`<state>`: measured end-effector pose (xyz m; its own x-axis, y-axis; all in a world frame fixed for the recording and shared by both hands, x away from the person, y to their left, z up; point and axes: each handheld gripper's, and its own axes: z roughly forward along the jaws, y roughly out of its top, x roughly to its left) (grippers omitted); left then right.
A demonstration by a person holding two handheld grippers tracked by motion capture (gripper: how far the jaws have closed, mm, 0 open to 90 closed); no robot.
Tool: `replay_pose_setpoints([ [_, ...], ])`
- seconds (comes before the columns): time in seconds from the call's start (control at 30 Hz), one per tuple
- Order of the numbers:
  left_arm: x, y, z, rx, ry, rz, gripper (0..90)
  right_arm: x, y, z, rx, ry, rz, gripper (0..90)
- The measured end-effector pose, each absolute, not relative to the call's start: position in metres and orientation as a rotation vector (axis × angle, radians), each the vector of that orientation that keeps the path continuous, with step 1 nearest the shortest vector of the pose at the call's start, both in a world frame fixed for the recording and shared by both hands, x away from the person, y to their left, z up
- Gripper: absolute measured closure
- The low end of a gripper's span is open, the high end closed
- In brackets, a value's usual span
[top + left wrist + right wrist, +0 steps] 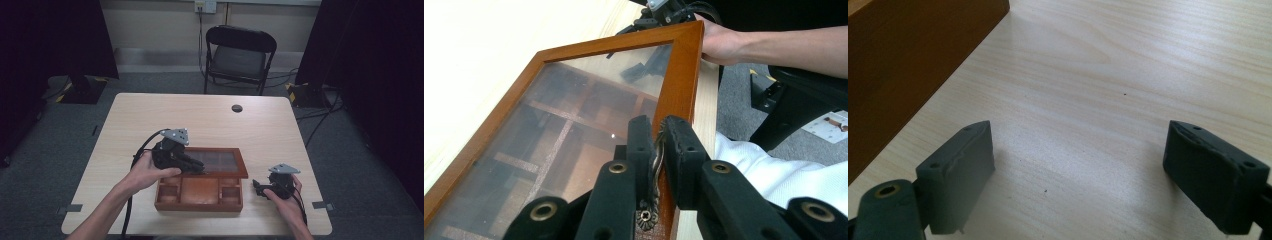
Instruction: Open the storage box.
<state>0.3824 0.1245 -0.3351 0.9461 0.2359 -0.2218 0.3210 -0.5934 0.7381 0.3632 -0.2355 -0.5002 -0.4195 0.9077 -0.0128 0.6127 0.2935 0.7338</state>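
The wooden box (199, 193) sits on the near half of the table (210, 120), close to the person's edge, its base showing several compartments, a wide middle one flanked by smaller ones. Its glass-paned lid (218, 162) is raised off the base and tilted, hinged along the far side, the wooden frame surrounding a dark pane. In the left gripper view the lid's frame (679, 85) runs up the picture, and a small ornate metal latch (655, 165) on its front edge sits between the 2 black jaws. The left gripper (656, 150) is pinched narrow on that latch, with the jaws pressed against it from both sides; in the high view this gripper (200, 167) reaches over the box from the left, held by the left hand (146, 171). The right gripper (256, 187) rests low on the table just beside the right end of the box, held by the right hand (285, 196). In the right gripper view its jaws (1078, 175) stand wide apart over bare tabletop, holding nothing, with the box's side wall (908, 60) at the upper left. A black folding chair (239, 57) stands beyond the far edge of the table.
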Motion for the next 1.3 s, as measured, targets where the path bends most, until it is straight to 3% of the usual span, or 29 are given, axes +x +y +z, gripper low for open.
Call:
replay_pose_setpoints([
  [1.3,0.4,0.125,-0.318,2.226,0.407,-0.135,81.7,0.363,-0.235,-0.5,1.359,2.139,0.925,12.1],
])
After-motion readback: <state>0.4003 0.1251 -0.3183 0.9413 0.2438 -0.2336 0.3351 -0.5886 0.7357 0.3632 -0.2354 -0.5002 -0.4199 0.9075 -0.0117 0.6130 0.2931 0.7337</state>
